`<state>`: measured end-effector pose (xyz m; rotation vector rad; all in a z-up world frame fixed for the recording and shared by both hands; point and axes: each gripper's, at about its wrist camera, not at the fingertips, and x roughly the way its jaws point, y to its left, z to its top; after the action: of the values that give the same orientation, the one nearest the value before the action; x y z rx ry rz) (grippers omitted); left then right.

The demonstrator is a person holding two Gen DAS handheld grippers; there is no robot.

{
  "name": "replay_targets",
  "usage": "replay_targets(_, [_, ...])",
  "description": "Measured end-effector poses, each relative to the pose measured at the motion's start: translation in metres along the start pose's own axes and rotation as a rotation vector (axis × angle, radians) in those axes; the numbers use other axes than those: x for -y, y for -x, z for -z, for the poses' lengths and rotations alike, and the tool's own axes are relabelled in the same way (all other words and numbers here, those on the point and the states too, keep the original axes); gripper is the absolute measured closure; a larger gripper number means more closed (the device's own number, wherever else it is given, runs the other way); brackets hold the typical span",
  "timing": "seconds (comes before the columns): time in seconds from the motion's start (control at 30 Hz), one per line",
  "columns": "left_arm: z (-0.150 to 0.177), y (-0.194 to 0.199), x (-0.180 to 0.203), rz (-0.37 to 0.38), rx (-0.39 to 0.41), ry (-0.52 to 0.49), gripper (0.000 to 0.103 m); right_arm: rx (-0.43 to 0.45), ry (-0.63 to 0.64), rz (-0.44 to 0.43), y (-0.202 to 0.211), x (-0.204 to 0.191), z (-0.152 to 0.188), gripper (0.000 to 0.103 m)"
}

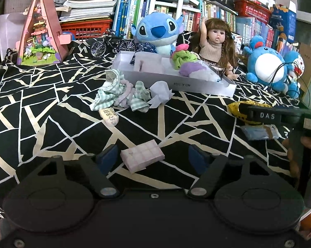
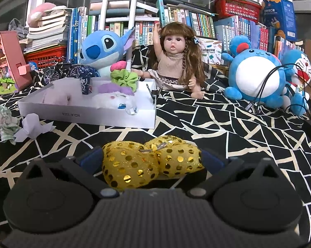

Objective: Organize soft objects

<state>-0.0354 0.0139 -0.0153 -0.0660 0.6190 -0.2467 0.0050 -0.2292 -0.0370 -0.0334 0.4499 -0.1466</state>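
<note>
Left gripper (image 1: 153,157): I see it low in the left wrist view, tilted down toward the bedspread (image 1: 52,111), jaws spread, blue pads (image 1: 107,157) on either side of a small pink checked pad (image 1: 142,158). The left pad sits just beside it; the right one stands clear. Nothing is pinched.

Right gripper (image 2: 153,161): bottom centre of the right wrist view, angled gently downward, its fingers clamped on a yellow sequinned bow (image 2: 151,163). In the left wrist view I see the same bow (image 1: 241,108) at the right edge, under a black finger marked DAS.

Hand (image 1: 295,155): part of it shows at the right edge of the left wrist view, wrapped on the right tool's handle.

White tray (image 2: 89,116): centre left, already holding a green scrunchie (image 2: 124,78) and a white fluffy toy (image 2: 114,101).

Loose cloths (image 1: 116,95): heaped on the bedspread in front of the tray, centre of the left wrist view.

Doll (image 2: 174,60): sitting behind the tray, one arm raised.
</note>
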Motion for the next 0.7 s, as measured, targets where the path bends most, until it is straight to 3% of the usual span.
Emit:
replay_targets(0.1, [0.001,0.0,0.001,-0.003,-0.002,-0.008,0.038,0.003,0.0,-0.001,0.0,0.0,-0.001,0.0])
replay_targets(0.27, [0.001,0.0,0.004,-0.006,0.001,-0.022,0.058,0.005,0.004,0.006,-0.002,0.001,-0.004,0.0])
replay_targets(0.7, [0.0,0.001,0.008,0.024,0.014,-0.032,0.06,-0.044,-0.007,0.022,-0.014,0.0,-0.006,0.0])
